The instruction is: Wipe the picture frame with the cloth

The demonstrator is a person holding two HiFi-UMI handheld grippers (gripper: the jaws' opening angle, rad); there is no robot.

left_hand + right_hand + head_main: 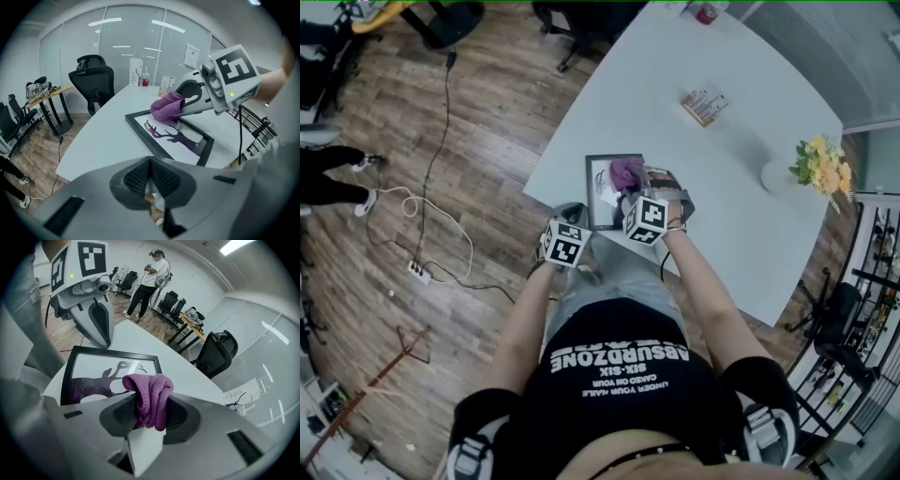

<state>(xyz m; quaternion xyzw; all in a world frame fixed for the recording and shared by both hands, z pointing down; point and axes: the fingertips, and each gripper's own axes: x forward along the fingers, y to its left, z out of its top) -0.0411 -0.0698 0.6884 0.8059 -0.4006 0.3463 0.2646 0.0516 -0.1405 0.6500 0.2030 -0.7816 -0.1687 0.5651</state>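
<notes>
— Where's the picture frame (173, 140)?
— Flat on the white table (722, 187), by its near-left edge (a deer silhouette shows under the glass).
— And the cloth (150, 394)?
— Purple knit, bunched up and pinched in the right gripper (149, 411), whose jaws are closed tight on it. It sits over the frame's far end, seemingly touching the glass.
— What about the left gripper (150, 180)?
— Jaws fully together, nothing between them. It hangs off the table's near edge, just beside the frame's near-left corner.
— Anything else?
— Yellow flowers (820, 167), far right on the table.
</notes>
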